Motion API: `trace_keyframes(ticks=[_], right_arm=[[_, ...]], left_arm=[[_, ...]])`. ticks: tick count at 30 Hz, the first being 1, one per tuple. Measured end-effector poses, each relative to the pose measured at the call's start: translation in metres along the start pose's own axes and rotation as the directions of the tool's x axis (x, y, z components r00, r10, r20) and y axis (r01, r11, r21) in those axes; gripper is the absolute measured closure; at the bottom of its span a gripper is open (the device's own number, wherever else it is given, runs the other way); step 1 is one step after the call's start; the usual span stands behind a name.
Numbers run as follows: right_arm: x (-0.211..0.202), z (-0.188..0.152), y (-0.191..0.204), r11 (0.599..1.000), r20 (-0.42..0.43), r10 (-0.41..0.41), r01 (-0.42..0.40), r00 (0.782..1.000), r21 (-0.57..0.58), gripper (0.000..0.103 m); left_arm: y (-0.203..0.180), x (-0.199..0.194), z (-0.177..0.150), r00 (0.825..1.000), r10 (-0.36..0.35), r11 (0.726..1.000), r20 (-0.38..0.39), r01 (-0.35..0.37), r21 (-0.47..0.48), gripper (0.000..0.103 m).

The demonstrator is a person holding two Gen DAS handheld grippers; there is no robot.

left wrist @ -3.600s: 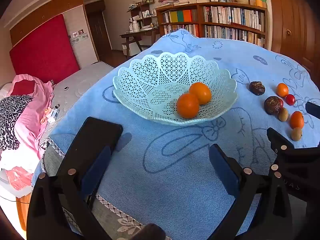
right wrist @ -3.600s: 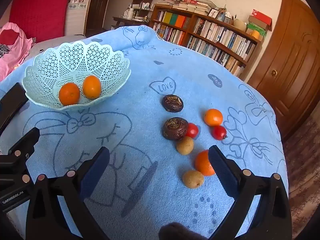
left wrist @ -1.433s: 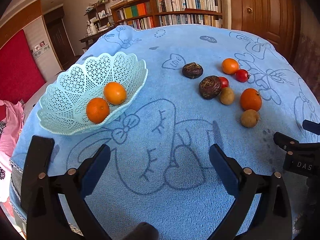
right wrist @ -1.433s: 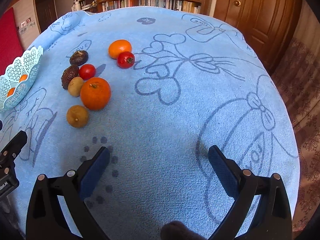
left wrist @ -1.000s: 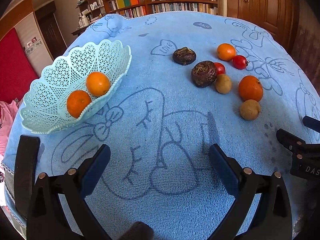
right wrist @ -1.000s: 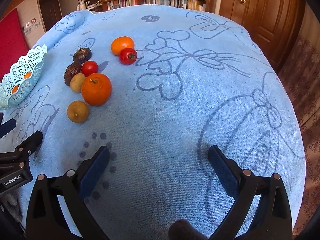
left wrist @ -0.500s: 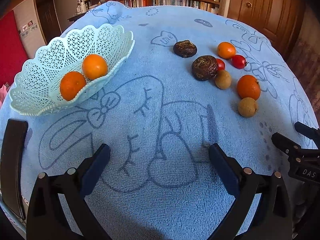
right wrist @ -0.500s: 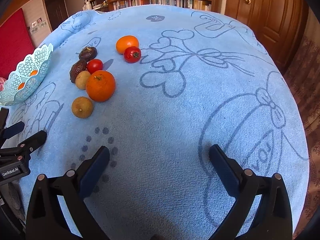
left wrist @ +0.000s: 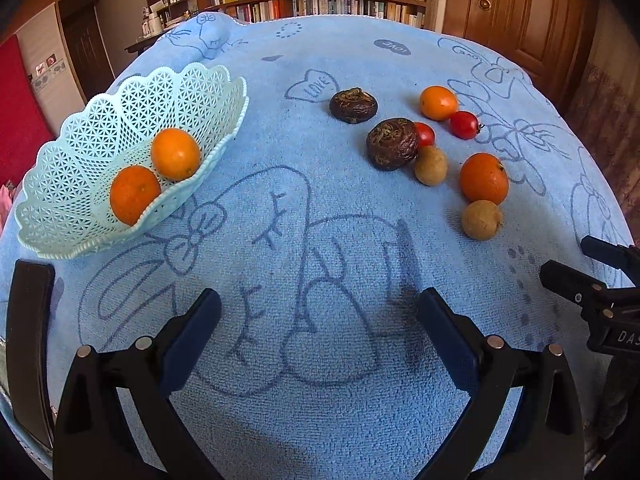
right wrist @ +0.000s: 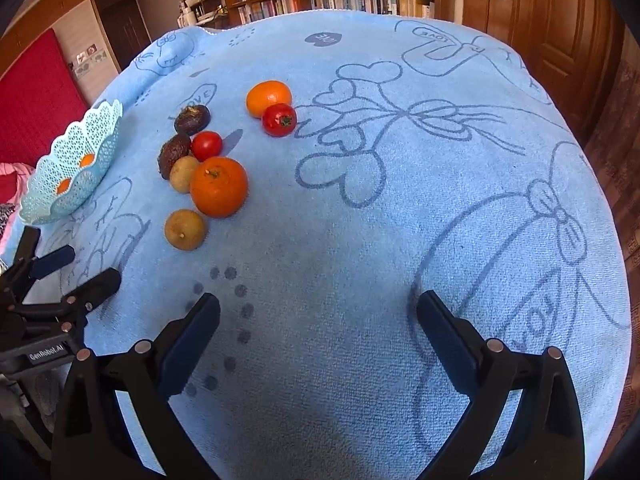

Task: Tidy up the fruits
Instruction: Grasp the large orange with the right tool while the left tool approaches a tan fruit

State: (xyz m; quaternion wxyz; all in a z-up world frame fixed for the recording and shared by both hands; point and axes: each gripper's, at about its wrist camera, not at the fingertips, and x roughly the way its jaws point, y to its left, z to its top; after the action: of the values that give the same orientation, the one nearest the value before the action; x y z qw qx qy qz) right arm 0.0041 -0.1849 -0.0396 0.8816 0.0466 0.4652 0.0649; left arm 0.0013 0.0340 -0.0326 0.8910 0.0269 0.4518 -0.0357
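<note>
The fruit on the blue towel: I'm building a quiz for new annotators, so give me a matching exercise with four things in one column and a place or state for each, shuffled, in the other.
Things:
1. two oranges
2. large orange
3. left gripper
4. stemmed tomato

Places or states:
A. open, holding nothing
B. touching the small orange at the far end of the loose fruit
C. inside the lattice basket
D. on the towel, beside two brown round fruits

Pairs: 1-C, 2-D, 3-A, 4-B
</note>
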Motion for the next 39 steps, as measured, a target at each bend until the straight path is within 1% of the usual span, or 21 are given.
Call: trace_keyframes(ticks=[6, 9, 11, 12, 13, 17, 19, 23, 24, 25, 27, 33, 39], right_arm=[[0.001, 0.028, 0.013, 0.999, 0.044, 0.053, -0.053, 0.998, 0.005, 0.012], [0.005, 0.040, 0.023, 0.998, 0.052, 0.070, -0.069, 0.996, -0.012, 0.015], [0.010, 0.046, 0.029, 0.997, 0.047, 0.076, -0.075, 0.996, -0.020, 0.019], [0.013, 0.048, 0.031, 0.996, 0.041, 0.086, -0.085, 0.995, -0.022, 0.025], [0.017, 0.051, 0.034, 0.995, 0.031, 0.096, -0.095, 0.995, -0.021, 0.029], [0.028, 0.056, 0.043, 0.993, 0.014, 0.111, -0.110, 0.994, -0.035, 0.035], [0.033, 0.057, 0.048, 0.992, 0.004, 0.123, -0.122, 0.992, -0.043, 0.045], [0.041, 0.059, 0.053, 0.992, 0.003, 0.113, -0.113, 0.994, -0.061, 0.053], [0.041, 0.059, 0.053, 0.991, 0.009, 0.113, -0.112, 0.994, -0.067, 0.057], [0.040, 0.059, 0.053, 0.990, 0.015, 0.126, -0.124, 0.992, -0.072, 0.063], [0.038, 0.059, 0.052, 0.989, 0.021, 0.135, -0.133, 0.991, -0.072, 0.064], [0.026, 0.055, 0.034, 0.993, 0.067, 0.116, -0.113, 0.991, -0.041, 0.064], [0.015, 0.052, -0.002, 0.996, 0.105, 0.072, -0.076, 0.992, 0.040, 0.064]], left_arm=[[-0.002, -0.004, 0.004, 0.999, 0.006, 1.000, 0.033, -0.007, 0.016, 0.003], [-0.001, -0.007, 0.006, 0.999, 0.016, 1.000, 0.048, -0.017, 0.021, 0.003], [0.000, -0.007, 0.008, 0.999, 0.017, 1.000, 0.051, -0.018, 0.021, 0.003], [0.001, -0.007, 0.009, 0.999, 0.016, 1.000, 0.052, -0.017, 0.021, 0.003], [0.001, -0.007, 0.009, 0.998, 0.016, 1.000, 0.053, -0.017, 0.019, 0.003], [0.003, -0.006, 0.012, 0.998, 0.016, 1.000, 0.056, -0.017, 0.020, 0.003], [0.003, -0.006, 0.013, 0.998, 0.017, 1.000, 0.059, -0.019, 0.022, 0.003], [0.003, -0.005, 0.017, 0.998, 0.020, 0.999, 0.064, -0.021, 0.023, 0.003], [0.003, -0.005, 0.018, 0.998, 0.020, 1.000, 0.065, -0.021, 0.023, 0.003], [0.003, -0.005, 0.019, 0.998, 0.020, 0.999, 0.067, -0.022, 0.024, 0.003], [0.001, -0.003, 0.022, 0.997, 0.023, 0.999, 0.069, -0.025, 0.029, 0.003], [-0.009, -0.001, 0.032, 0.996, 0.018, 0.998, 0.088, -0.023, 0.060, 0.003], [-0.027, -0.002, 0.036, 0.996, -0.031, 0.995, 0.089, 0.022, 0.098, 0.003]])
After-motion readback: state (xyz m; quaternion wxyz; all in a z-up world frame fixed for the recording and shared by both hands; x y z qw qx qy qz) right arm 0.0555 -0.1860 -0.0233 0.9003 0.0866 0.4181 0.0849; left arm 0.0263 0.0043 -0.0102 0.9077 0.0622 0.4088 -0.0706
